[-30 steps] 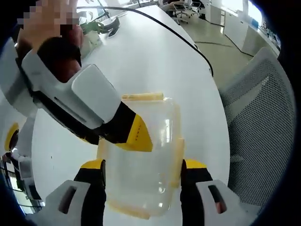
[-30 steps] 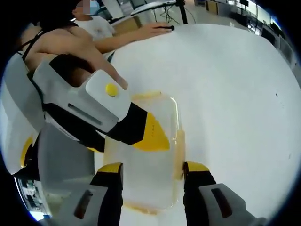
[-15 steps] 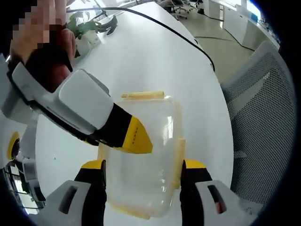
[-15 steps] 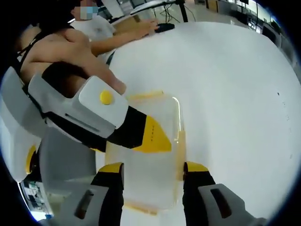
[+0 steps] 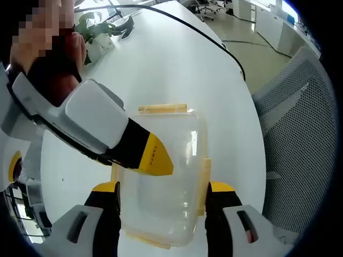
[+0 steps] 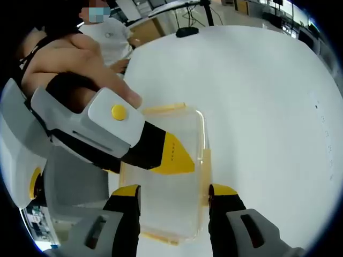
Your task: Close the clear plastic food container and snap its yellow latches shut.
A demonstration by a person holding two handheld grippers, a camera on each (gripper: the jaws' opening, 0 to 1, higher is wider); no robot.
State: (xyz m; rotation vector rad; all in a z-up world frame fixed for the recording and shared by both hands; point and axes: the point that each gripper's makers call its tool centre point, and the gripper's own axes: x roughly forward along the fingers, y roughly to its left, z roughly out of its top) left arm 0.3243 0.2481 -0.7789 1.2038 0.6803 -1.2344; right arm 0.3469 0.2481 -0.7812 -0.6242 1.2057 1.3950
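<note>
Meanwhile, both grippers are staying put: left gripper [image 5: 161, 195] and right gripper [image 6: 174, 198], jaws wide, are straddling the container [image 5: 161, 176]. Its latches [image 5: 205, 176] are awaiting snapping.

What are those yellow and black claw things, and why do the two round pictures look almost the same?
A person is holding a grabbing tool in each hand, and each tool carries a small camera that looks out along its two claws. That gives two round pictures of one scene.

In the left gripper view, the left gripper rises from the bottom, its claws on either side of a clear plastic box with yellow clips. The other tool reaches in from the side and its yellow tip rests over the lid.

The right gripper view shows the same box from the right gripper, again between its claws, with the other tool and the person's hand coming in from the side.

The box sits on a white table. Beside the table stands a grey mesh chair. Both tools look open.
</note>
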